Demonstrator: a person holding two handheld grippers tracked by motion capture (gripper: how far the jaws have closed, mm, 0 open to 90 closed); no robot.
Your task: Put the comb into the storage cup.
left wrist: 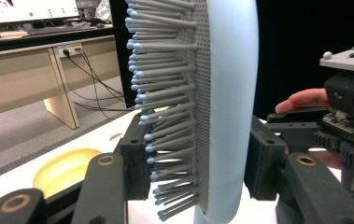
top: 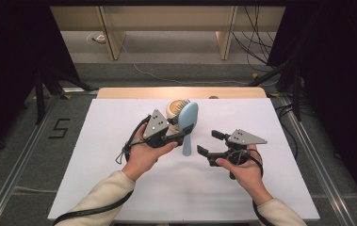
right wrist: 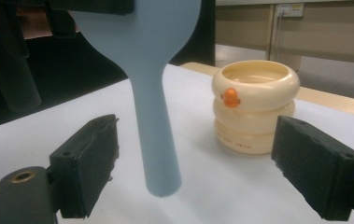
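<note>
A light blue hairbrush (top: 189,114) stands upright near the middle of the white table (top: 119,188), handle down. My left gripper (top: 184,130) is shut on its head. In the left gripper view the black pads (left wrist: 135,161) press the head (left wrist: 226,93) from both sides, with the grey bristles (left wrist: 165,98) pointing left. My right gripper (top: 208,142) sits just right of the handle, open and holding nothing. In the right gripper view the handle (right wrist: 156,135) hangs between and ahead of the wide-apart pads (right wrist: 88,163). I cannot tell whether its tip touches the table.
A cream ringed cup (top: 173,108) with an orange dot (right wrist: 231,97) stands just behind the brush. The other gripper (left wrist: 347,112) and a fingertip (left wrist: 305,99) are close at the right. Wooden desks (top: 166,19) and cables (top: 256,42) lie beyond the far edge.
</note>
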